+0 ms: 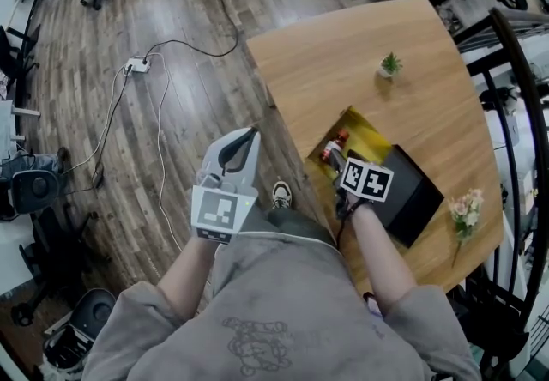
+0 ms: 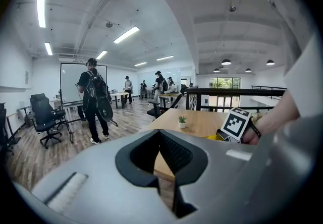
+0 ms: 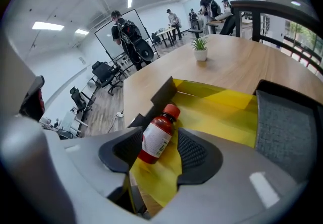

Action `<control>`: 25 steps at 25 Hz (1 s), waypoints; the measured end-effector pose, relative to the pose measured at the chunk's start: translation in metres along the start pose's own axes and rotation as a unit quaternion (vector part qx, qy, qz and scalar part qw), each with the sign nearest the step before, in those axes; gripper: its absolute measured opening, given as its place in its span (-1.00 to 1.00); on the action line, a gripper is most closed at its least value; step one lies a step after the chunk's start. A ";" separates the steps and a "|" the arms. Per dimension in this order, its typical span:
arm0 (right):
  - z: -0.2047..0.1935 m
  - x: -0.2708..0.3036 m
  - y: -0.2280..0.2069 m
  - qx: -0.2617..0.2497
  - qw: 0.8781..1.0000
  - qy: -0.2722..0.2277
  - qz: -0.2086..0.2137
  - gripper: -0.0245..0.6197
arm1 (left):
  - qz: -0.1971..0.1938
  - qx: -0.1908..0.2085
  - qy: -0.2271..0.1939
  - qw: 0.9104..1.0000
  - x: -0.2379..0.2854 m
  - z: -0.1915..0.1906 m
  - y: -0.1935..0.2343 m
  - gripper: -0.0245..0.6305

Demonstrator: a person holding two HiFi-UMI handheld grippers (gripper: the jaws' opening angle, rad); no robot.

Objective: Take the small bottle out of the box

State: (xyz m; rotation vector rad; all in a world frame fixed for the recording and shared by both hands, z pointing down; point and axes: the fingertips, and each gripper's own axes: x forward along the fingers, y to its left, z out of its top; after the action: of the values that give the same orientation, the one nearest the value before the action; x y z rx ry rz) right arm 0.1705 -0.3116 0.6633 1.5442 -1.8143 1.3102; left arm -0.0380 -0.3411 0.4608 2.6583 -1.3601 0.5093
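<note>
A small dark-red bottle [image 3: 157,137] with a red cap and a white label sits tilted between the jaws of my right gripper [image 3: 160,143], which is shut on its lower half. The head view shows the bottle [image 1: 331,150] at the near-left edge of the open black box [image 1: 413,192], over the box's yellow lining [image 1: 374,141]. That yellow lining [image 3: 222,112] fills the box behind the bottle in the right gripper view. My right gripper [image 1: 337,158] reaches in from the table's front. My left gripper [image 1: 243,141] hangs over the floor, left of the table, shut and holding nothing [image 2: 160,135].
The wooden table [image 1: 343,53] carries a small potted plant [image 1: 390,66] behind the box and a bunch of flowers [image 1: 463,208] at its right edge. A black railing [image 1: 525,113] runs along the right. A power strip [image 1: 135,66] and cables lie on the floor. People stand far off [image 2: 95,98].
</note>
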 end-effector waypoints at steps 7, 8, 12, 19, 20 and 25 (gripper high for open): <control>0.002 0.018 -0.003 0.011 1.000 0.008 -0.018 -0.21 | -0.006 0.004 0.010 1.000 0.002 -0.009 -0.007 -0.92; -0.001 0.022 -0.006 0.013 1.000 0.019 -0.020 -0.21 | -0.008 0.007 0.010 1.000 0.003 -0.010 -0.008 -0.92; -0.013 0.030 -0.015 0.013 0.998 0.047 -0.026 -0.22 | -0.010 0.010 0.009 1.000 0.002 -0.012 -0.011 -0.92; -0.002 0.021 0.007 -0.037 0.999 0.024 -0.011 -0.22 | -0.003 0.016 0.002 1.000 -0.006 -0.005 -0.002 -0.92; 0.003 0.015 0.011 -0.045 0.999 0.011 -0.011 -0.22 | -0.001 0.017 0.000 1.000 -0.008 -0.003 0.000 -0.92; 0.037 -0.022 0.043 -0.071 0.995 -0.060 0.025 -0.22 | 0.006 0.027 -0.014 1.000 -0.019 0.009 0.005 -0.92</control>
State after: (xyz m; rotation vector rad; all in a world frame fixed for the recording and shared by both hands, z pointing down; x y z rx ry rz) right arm 0.1467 -0.3343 0.6122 1.5388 -1.9854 1.1050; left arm -0.0500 -0.3315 0.4450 2.7108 -1.3908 0.5195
